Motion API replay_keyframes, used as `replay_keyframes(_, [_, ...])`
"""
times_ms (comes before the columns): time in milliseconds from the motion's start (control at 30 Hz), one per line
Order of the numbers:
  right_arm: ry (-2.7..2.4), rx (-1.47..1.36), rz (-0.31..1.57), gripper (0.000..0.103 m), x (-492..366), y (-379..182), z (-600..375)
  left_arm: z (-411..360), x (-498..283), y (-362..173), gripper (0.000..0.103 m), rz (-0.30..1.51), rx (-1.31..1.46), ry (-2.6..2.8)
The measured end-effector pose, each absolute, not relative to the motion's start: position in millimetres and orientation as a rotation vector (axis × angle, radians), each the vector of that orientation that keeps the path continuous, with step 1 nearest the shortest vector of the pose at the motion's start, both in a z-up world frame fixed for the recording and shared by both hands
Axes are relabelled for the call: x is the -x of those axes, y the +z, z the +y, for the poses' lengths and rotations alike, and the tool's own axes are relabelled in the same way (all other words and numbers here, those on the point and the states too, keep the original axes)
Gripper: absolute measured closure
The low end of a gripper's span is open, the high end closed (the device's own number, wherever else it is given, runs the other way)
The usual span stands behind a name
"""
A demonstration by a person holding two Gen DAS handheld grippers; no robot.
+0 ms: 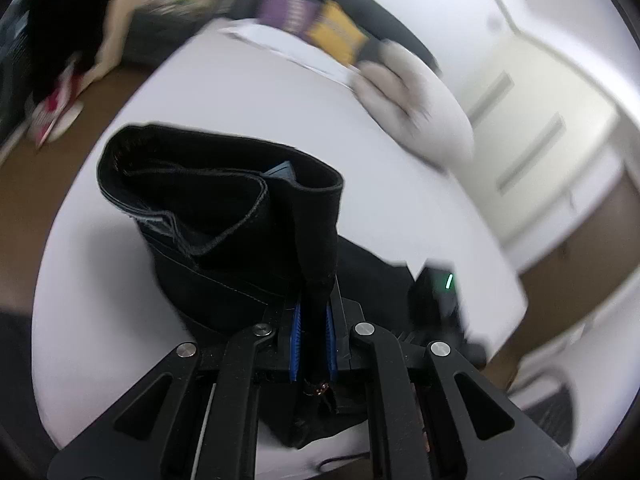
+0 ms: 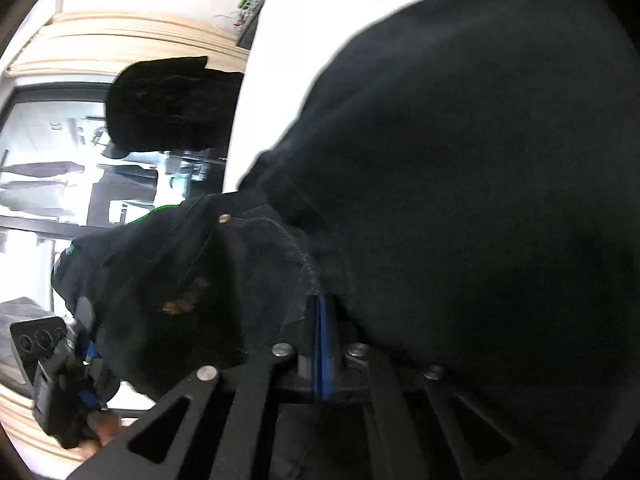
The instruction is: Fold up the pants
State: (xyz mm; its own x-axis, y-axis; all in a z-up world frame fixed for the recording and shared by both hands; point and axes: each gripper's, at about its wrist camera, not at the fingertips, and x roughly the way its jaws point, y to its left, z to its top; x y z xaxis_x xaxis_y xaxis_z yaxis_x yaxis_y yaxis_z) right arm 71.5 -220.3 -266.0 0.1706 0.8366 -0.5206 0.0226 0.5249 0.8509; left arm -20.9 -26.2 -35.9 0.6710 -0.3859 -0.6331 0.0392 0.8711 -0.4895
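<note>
The black pants (image 1: 224, 216) are lifted off the white table (image 1: 248, 92). In the left wrist view my left gripper (image 1: 314, 300) is shut on a fold of the waistband, with the open waist standing up in front of it. In the right wrist view my right gripper (image 2: 320, 320) is shut on another part of the pants (image 2: 460, 200), whose dark cloth fills most of the view. The left gripper (image 2: 68, 376) also shows at the lower left there, held by a hand.
A white stuffed item (image 1: 412, 96) and purple and yellow packets (image 1: 312, 24) lie at the table's far side. A dark device with a green light (image 1: 436, 292) is at the right. White drawers (image 1: 532, 128) stand beyond. A person's legs (image 1: 64, 80) are at far left.
</note>
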Motion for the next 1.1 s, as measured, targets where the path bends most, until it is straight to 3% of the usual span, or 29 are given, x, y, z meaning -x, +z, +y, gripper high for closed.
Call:
replay_keyframes(67, [0.716, -0.975, 1.175, 0.036, -75, -253, -249, -59, 18, -36, 0.095, 0.811, 0.338, -0.293])
replay_keyframes(133, [0.755, -1.067, 1.107, 0.019, -79, -243, -272, -95, 18, -44, 0.095, 0.837, 0.243, -0.346])
replay_keyframes(233, [0.819, -1.155, 1.085, 0.003, -90, -234, -293, -128, 15, -59, 0.095, 0.873, 0.165, -0.396])
replay_keyframes(333, [0.858, -1.076, 1.129, 0.002, -96, -226, -289, -154, 9, -65, 0.096, 0.883, 0.069, -0.431])
replay_keyframes(400, [0.877, -0.989, 1.165, 0.002, -102, -218, -277, -174, 10, -71, 0.103, 0.891, -0.001, -0.47])
replay_keyframes(567, [0.907, -0.767, 1.232, 0.002, -109, -204, -249, -226, 2, -90, 0.103, 0.922, -0.151, -0.545])
replay_keyframes(667, [0.816, -0.621, 1.334, 0.009, -127, -216, -232, -215, -3, -91, 0.103, 0.917, -0.118, -0.529])
replay_keyframes(800, [0.784, -0.491, 1.31, 0.009, -140, -217, -226, -188, 7, -78, 0.103, 0.848, -0.071, -0.466])
replay_keyframes(933, [0.832, -0.46, 1.415, 0.009, -150, -237, -220, -171, 7, -92, 0.102, 0.881, 0.008, -0.419])
replay_keyframes(1000, [0.89, -0.492, 1.424, 0.014, -151, -240, -213, -163, 6, -97, 0.102, 0.89, 0.023, -0.413])
replay_keyframes(1100, [0.939, -0.523, 1.445, 0.038, -158, -242, -196, -160, 23, -97, 0.102, 0.891, -0.002, -0.405])
